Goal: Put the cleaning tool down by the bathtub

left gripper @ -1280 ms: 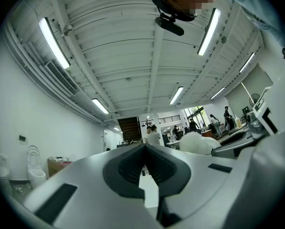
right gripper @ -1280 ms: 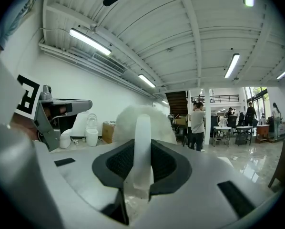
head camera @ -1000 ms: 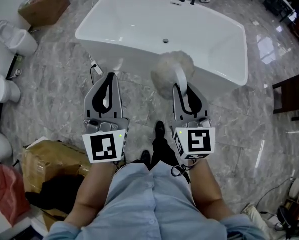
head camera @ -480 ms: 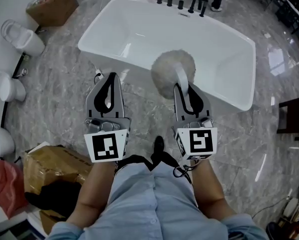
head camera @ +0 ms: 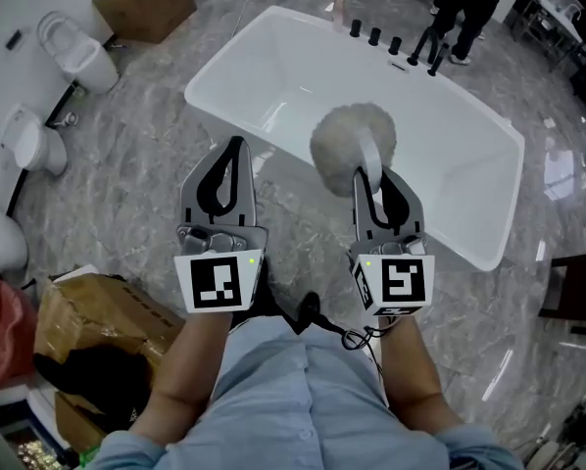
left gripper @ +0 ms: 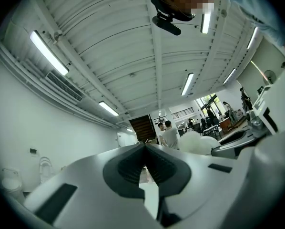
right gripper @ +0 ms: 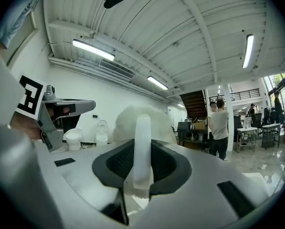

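Grey marbled floor [head camera: 126,164] fills the head view, with a white bathtub [head camera: 273,71] lying slantwise across its upper half.

The right claw [head camera: 369,176] is pressed onto the handle of the cleaning tool [head camera: 352,137]. This is a round, fluffy, off-white duster head on a flat white plastic stem. In the right gripper view the stem [right gripper: 142,144] stands upright between the dark pads, with the woolly head rising just behind it. From the head camera that head shows over the tub's near rim and the inner slope beyond it. How high above the rim it sits cannot be told.

The left claw [head camera: 236,145] is pressed together at the tips and carries nothing. The left gripper view shows its jaws meeting at a point [left gripper: 145,146], with the duster's pale fluff off to the right. It hangs level with the right one, above the floor just short of the tub's near corner.

Dark taps [head camera: 391,42] line the tub's far rim. White toilets [head camera: 77,52] stand by the wall at the left, and a cardboard box [head camera: 146,3] sits beyond them.

Against a second ago, the grip on the stem is unchanged. Then the duster head showed against the tub's outer wall and the floor, and now it shows over the rim. The tub has also shifted rightward and turned more diagonal in the head view.
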### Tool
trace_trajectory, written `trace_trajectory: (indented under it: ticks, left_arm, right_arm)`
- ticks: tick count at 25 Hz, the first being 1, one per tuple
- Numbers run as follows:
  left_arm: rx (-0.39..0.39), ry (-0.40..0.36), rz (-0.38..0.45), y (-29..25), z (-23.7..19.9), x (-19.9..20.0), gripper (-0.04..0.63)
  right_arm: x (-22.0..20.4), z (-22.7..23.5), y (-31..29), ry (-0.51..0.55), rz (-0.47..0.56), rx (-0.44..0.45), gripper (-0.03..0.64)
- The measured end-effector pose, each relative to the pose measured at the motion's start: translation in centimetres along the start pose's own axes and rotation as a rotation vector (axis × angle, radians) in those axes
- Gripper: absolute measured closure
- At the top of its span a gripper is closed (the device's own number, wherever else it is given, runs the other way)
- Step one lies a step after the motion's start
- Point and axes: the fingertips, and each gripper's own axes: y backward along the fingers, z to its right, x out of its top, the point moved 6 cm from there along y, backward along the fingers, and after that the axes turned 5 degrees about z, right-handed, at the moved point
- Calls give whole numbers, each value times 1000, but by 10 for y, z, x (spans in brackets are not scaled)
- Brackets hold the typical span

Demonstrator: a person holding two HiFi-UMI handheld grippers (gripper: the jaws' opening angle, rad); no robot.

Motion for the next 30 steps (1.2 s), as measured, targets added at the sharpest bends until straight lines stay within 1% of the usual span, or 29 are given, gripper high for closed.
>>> trace_trajectory:
  ticks: [5,9,13,20,25,30]
  left_arm:
    - [13,8,-22,-14,-27,-22,580]
    - [-4,28,-45,-32,-48,-46,580]
    - [-26,49,-77,-51,-67,-77,580]
    - [-35,73,-134,-62,-100,-133,580]
    - [-12,102,-194,-50,-121,-178,580]
    - [-1,131,-248,-42,-135,-233,580]
  right_arm:
    - [-7,-12,-33,7,-16,26,525]
    - [-18,-22,-64,16,-46,48,525]
    - [-35,-31,-95,6,-90,48,525]
    - [-80,-60,-137,6,-170,119,525]
    - [-119,-86,-154,-8,-237,166,525]
    - [-166,-107,-175,-17,-298,207,525]
